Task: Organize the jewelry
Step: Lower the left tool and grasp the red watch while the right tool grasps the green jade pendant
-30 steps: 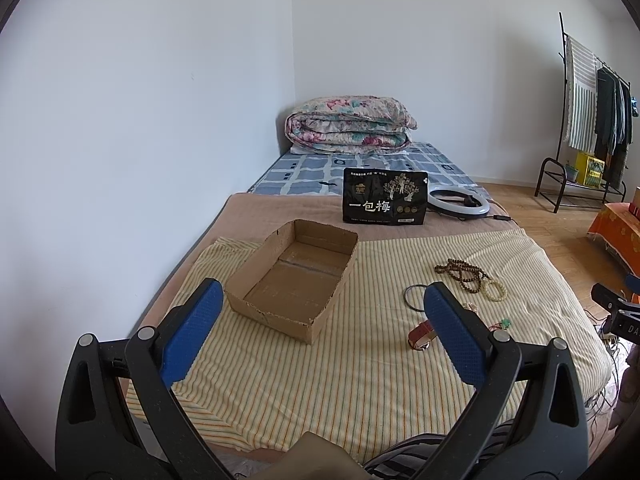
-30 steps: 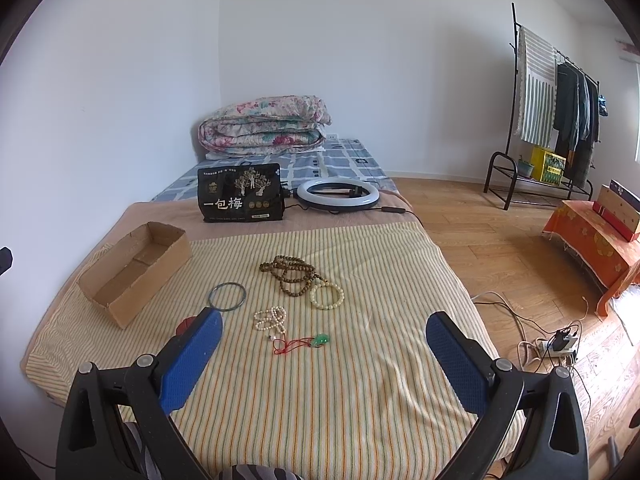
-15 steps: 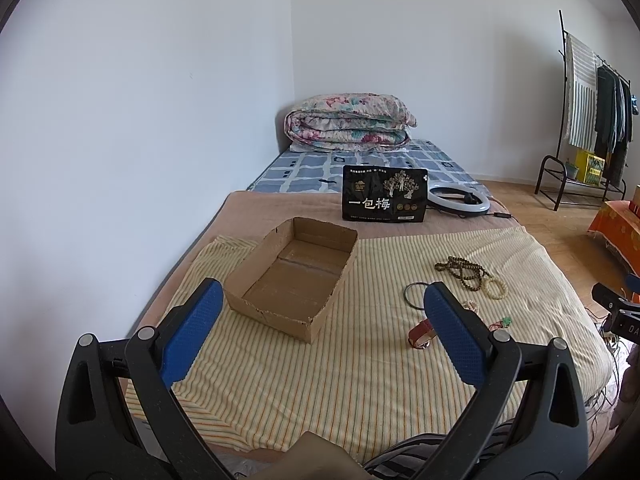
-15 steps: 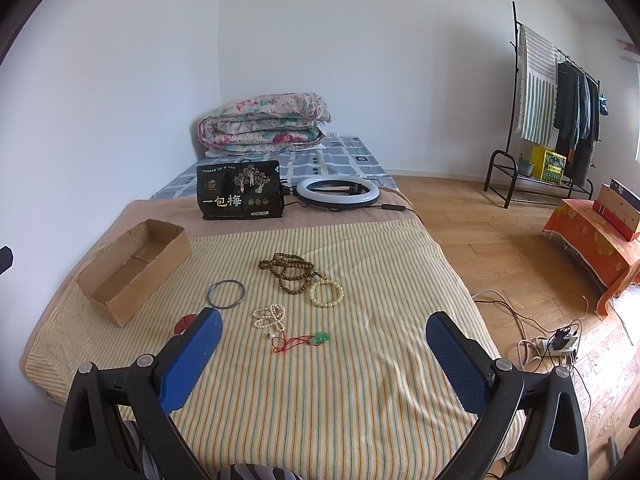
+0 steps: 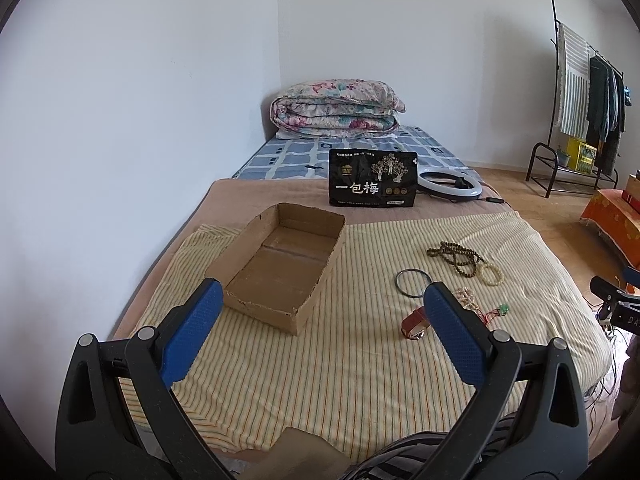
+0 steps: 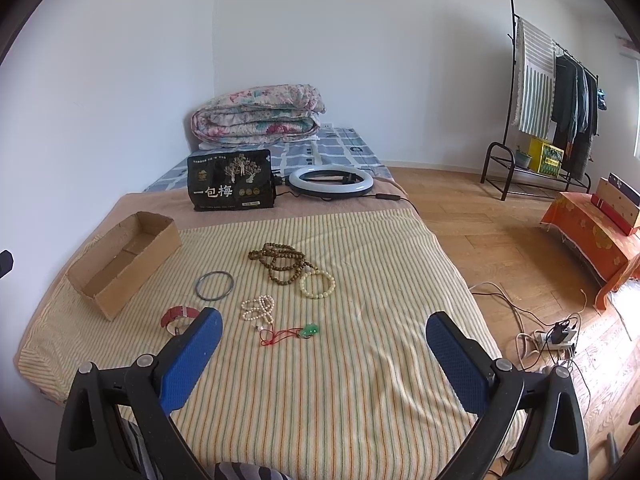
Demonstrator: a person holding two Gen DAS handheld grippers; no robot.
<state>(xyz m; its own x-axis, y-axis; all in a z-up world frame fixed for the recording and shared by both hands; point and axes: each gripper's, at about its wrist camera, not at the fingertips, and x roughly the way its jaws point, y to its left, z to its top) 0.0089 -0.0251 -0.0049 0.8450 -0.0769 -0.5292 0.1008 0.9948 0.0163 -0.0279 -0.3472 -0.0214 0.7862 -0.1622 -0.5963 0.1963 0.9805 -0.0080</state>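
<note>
Jewelry lies on a striped blanket: a brown bead necklace, a cream bead bracelet, a dark metal bangle, a white pearl strand, a green pendant on red cord and a red band. An open, empty cardboard box sits to their left; it also shows in the right wrist view. My left gripper is open and empty, in front of the box. My right gripper is open and empty, near the pendant.
A black printed bag and a ring light lie behind the blanket. A folded quilt sits by the wall. A clothes rack, an orange-covered stand and floor cables are to the right.
Both views have crept slightly forward and the scene sits a little higher in frame. Both grippers stay open and nothing on the blanket has moved.
</note>
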